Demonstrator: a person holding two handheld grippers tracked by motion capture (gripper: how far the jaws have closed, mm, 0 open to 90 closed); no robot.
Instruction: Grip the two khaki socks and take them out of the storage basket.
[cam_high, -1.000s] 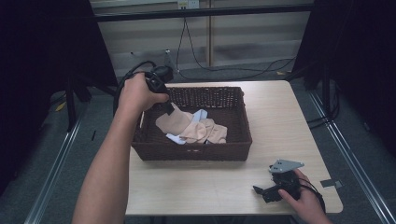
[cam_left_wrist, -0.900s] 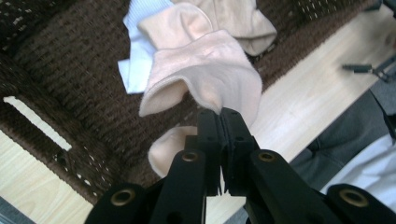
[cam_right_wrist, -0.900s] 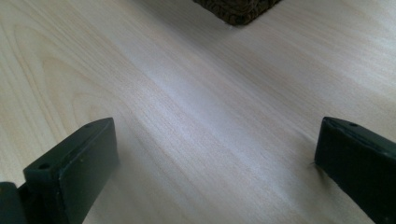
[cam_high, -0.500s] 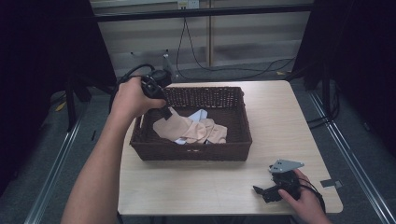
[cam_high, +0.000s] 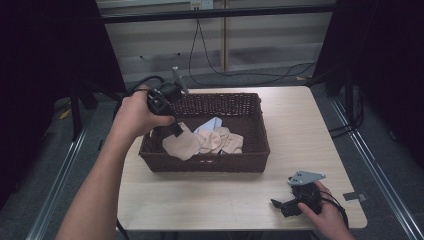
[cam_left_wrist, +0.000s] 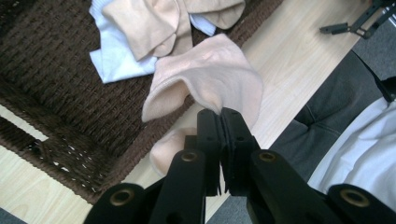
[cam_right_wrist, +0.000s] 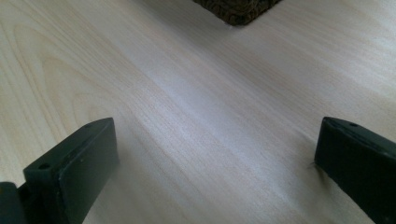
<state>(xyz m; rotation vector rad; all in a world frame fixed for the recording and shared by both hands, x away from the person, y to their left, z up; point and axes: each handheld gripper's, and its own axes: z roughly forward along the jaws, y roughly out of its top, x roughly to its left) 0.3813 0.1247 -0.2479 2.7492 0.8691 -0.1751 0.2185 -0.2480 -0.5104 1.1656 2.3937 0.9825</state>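
— High view first: what is the left gripper doing?

— It is hanging over the left end of the dark wicker basket, its jaws pressed together on the edge of a peach sock. That sock is drooping from the jaws above the basket's left part, low enough that I cannot tell whether its bottom is touching the pile.

— And the left gripper view?

— There the left gripper is pinching the peach sock by a fold, and the cloth is sagging in a loop over the basket's front wall. Behind it more peach socks are lying on a white cloth on the basket floor.

— What about the other hand?

— The right gripper is resting on the pale wooden table near its front right corner, well apart from the basket. In the right gripper view its jaws are standing spread wide with only bare table between them, and a corner of the basket is showing at the top.
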